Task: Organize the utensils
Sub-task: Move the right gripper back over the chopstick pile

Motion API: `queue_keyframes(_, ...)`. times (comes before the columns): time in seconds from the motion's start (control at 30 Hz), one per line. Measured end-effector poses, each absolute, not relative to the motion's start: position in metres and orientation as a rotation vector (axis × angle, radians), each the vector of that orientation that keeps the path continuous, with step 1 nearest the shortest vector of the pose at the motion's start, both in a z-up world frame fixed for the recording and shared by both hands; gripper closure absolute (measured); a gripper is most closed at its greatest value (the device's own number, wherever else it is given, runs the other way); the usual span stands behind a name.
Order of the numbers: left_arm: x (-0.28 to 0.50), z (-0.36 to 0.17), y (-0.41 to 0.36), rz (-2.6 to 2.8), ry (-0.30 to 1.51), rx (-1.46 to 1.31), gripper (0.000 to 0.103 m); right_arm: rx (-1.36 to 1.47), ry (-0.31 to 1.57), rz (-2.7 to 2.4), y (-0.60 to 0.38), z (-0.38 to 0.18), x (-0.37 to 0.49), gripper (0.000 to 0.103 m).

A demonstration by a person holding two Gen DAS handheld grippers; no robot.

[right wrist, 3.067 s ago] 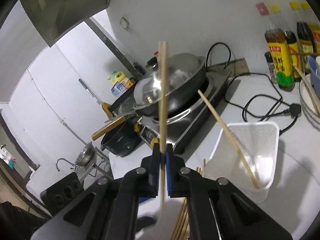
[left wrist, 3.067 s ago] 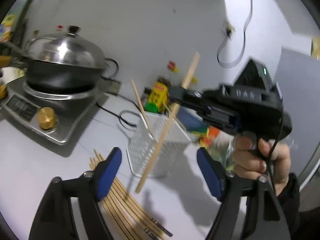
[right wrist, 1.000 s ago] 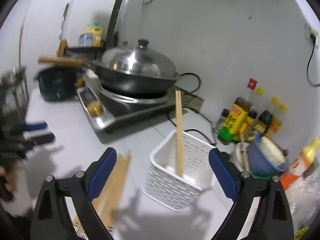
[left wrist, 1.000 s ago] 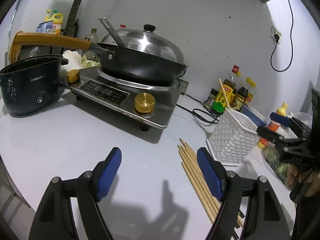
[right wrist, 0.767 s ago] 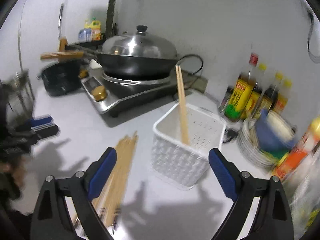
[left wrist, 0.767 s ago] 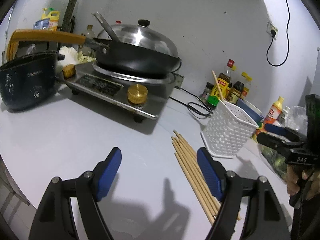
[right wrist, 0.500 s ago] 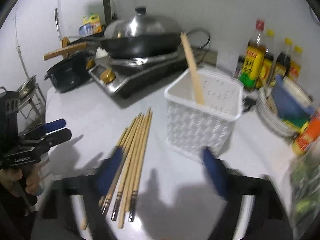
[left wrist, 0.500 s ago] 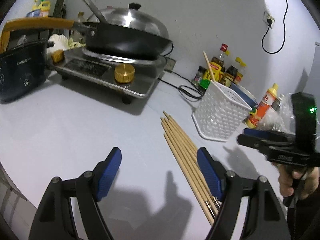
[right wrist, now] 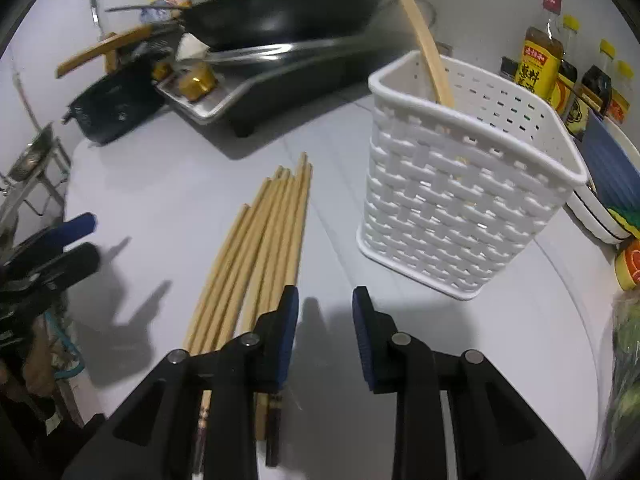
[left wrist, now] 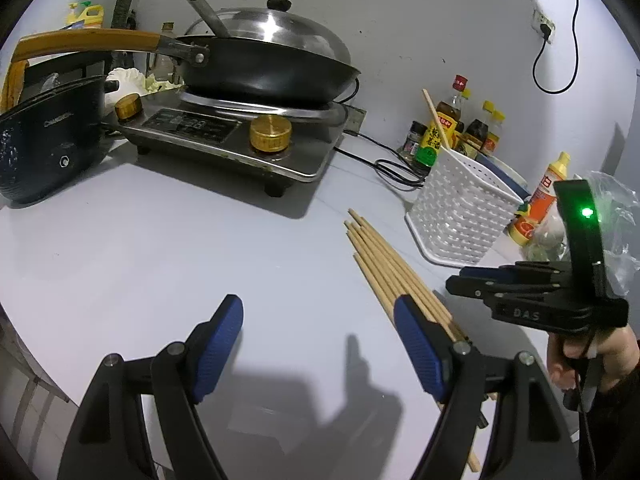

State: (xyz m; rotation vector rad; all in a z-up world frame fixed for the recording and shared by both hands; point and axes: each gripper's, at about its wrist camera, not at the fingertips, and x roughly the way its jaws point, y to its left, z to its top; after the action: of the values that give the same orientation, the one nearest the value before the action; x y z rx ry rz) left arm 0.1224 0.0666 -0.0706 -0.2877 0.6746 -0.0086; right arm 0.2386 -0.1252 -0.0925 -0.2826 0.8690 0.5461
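Several wooden chopsticks (right wrist: 260,240) lie side by side on the white counter (right wrist: 160,184), also seen in the left wrist view as the chopsticks (left wrist: 384,260). A white woven basket (right wrist: 460,216) stands to their right with two chopsticks (right wrist: 424,48) leaning in it; the left wrist view shows the basket (left wrist: 460,204) too. My right gripper (right wrist: 324,320) hangs low over the counter just right of the bundle's near ends. Its jaws are closing with nothing between them. My left gripper (left wrist: 316,344) stands open above bare counter, its right finger over the bundle's near part.
A black wok (left wrist: 264,64) with a steel lid sits on an induction cooker (left wrist: 240,136) at the back. A dark pot (left wrist: 44,136) stands at the left. Sauce bottles (left wrist: 452,124), a power cord (left wrist: 384,160), stacked dishes (right wrist: 608,200) and a plastic bag (left wrist: 612,216) crowd the right.
My right gripper has dropped toward the counter and tilted downward, and its jaws have narrowed from wide apart. The left gripper view has swung slightly toward the chopsticks.
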Motion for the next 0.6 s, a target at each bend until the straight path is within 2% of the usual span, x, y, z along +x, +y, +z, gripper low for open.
queue_keyframes(0.13, 0.123, -0.075, 0.077, -0.017, 0.688, -0.294, 0.025, -0.311, 0.868, 0.554, -0.116, -0.098, 0.244, 0.080)
queue_keyframes(0.33, 0.129, -0.082, 0.088, -0.031, 0.713, -0.322, 0.025, -0.374, 0.877, 0.536, -0.098, -0.105, 0.249, 0.091)
queue_keyframes(0.6, 0.135, -0.086, 0.090, -0.045, 0.729, -0.329, 0.025, -0.370, 0.890, 0.535, -0.089, -0.107, 0.252, 0.092)
